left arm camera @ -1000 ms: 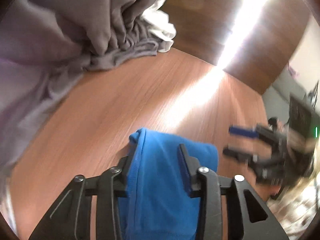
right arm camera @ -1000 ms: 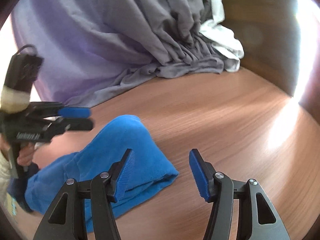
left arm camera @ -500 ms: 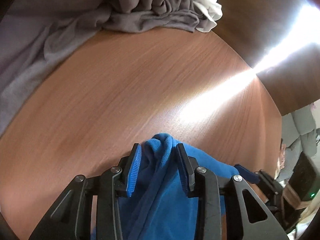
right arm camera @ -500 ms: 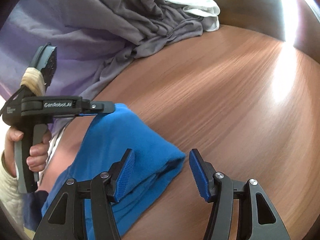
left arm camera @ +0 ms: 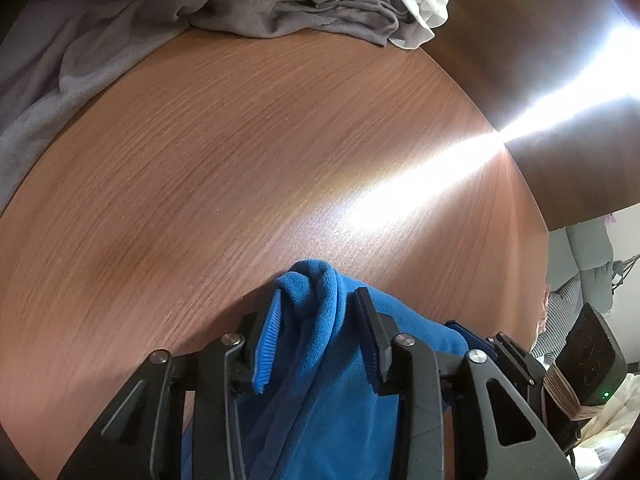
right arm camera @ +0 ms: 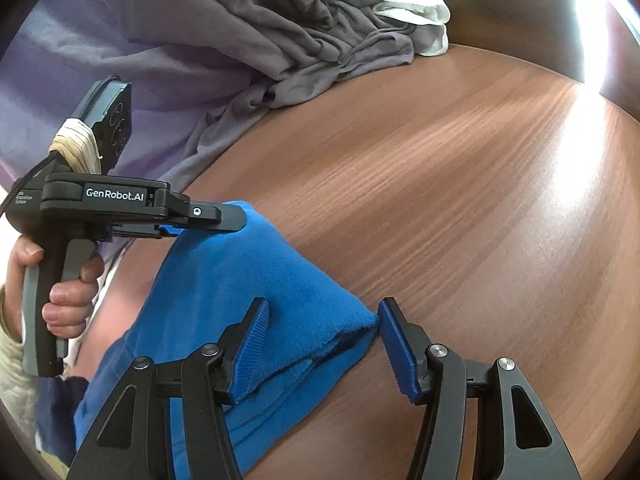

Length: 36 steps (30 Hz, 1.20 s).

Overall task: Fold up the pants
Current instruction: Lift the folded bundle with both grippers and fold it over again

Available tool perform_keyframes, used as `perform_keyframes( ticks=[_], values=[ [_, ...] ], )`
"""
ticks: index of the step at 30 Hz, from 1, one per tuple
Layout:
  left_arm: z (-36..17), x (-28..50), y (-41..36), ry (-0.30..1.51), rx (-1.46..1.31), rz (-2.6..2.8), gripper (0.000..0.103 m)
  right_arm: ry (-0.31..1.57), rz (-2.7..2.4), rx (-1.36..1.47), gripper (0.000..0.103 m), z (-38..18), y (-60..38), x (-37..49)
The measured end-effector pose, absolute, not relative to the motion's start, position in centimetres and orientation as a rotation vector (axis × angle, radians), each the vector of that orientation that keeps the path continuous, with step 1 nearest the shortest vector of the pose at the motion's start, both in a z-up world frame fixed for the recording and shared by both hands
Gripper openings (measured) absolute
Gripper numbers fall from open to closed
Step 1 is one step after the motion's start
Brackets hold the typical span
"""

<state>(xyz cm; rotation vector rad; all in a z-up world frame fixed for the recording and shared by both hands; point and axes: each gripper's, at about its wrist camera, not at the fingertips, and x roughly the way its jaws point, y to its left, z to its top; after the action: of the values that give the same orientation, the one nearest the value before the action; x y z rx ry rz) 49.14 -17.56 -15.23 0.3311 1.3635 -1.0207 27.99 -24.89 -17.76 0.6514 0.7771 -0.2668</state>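
The blue pants (left arm camera: 320,400) lie folded on the wooden table (left arm camera: 240,160), with one end bunched up. My left gripper (left arm camera: 316,300) points steeply down and its jaws are closing, with the bunched blue fabric pinched between the pads. In the right wrist view the left gripper (right arm camera: 224,220) holds the far corner of the pants (right arm camera: 248,280), and a person's hand (right arm camera: 68,292) grips its handle. My right gripper (right arm camera: 323,306) stands open astride the near folded corner. Its right pad is at the fabric's edge and its left pad is above the cloth.
A heap of grey cloth (right arm camera: 240,40) with a white garment (right arm camera: 412,8) on it lies along the table's far side. A bright streak of light (left arm camera: 420,188) crosses the bare wood (right arm camera: 440,200) to the right. Dark wooden panels rise behind.
The left gripper has come down to the table with the pants, and the fabric now bunches between its pads. The right gripper has closed in on the folded corner.
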Motion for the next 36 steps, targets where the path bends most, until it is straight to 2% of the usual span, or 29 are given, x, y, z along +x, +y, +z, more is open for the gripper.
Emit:
perform_keyframes(
  ticks=[1, 4, 10, 24, 36],
  values=[
    [-15.0, 49.1, -17.2, 1.354, 0.328, -1.029, 0.024, 0.777, -0.262, 0.651, 0.053, -17.8, -24.9, 28.0],
    [-14.9, 48.8, -17.4, 1.334, 0.343, -1.048, 0.020, 0.780, -0.254, 0.637, 0.043, -17.7, -24.8, 28.0],
    [-13.7, 48.1, -16.9, 1.260, 0.309, -1.087, 0.018, 0.767, -0.240, 0.574, 0.030, -16.5, -24.4, 27.6],
    [-7.6, 45.8, -21.4, 1.012, 0.267, -1.299, 0.018, 0.606, -0.393, 0.353, 0.028, -10.1, -26.8, 25.2],
    [-1.4, 42.4, -18.1, 0.775, 0.272, -1.414, 0.017, 0.448, -0.461, 0.138, 0.027, -3.3, -23.1, 22.2]
  ],
)
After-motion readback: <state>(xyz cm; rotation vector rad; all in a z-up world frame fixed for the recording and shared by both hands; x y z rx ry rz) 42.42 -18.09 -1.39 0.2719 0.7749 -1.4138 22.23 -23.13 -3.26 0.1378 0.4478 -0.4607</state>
